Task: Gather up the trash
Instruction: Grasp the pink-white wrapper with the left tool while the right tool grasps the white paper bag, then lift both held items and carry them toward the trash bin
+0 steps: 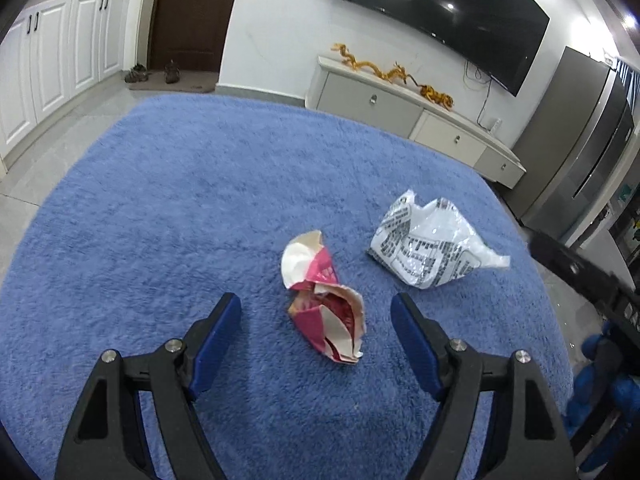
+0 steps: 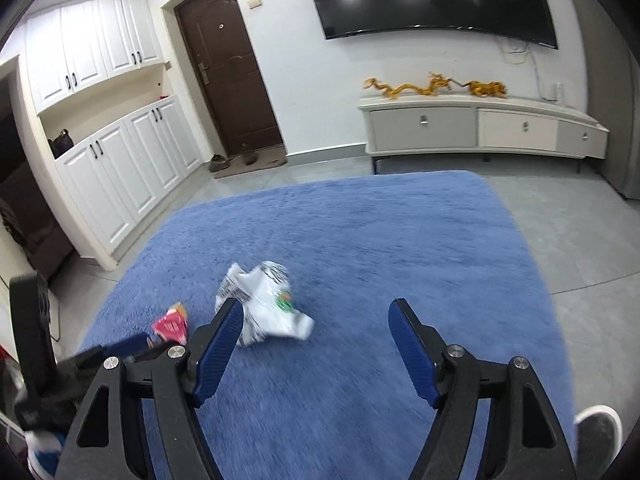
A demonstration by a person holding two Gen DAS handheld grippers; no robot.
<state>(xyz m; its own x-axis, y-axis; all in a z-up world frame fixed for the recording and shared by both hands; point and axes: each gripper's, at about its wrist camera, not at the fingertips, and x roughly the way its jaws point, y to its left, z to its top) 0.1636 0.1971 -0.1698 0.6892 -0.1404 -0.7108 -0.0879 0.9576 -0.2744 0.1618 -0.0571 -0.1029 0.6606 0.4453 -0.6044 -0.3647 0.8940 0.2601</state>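
Left wrist view: my left hand-held gripper (image 1: 316, 312) hangs wide, empty, over the red crumpled wrapper (image 1: 326, 312) on the blue rug (image 1: 160, 200); approach step, I judge, next lowering to straddle it.

We see our left gripper (image 1: 316, 308) and right gripper (image 2: 316, 314) built alike — black angular arms, ridged blue finger pads (image 2: 218, 350), silver screw heads at the joints — above the blue rug (image 1: 160, 200).
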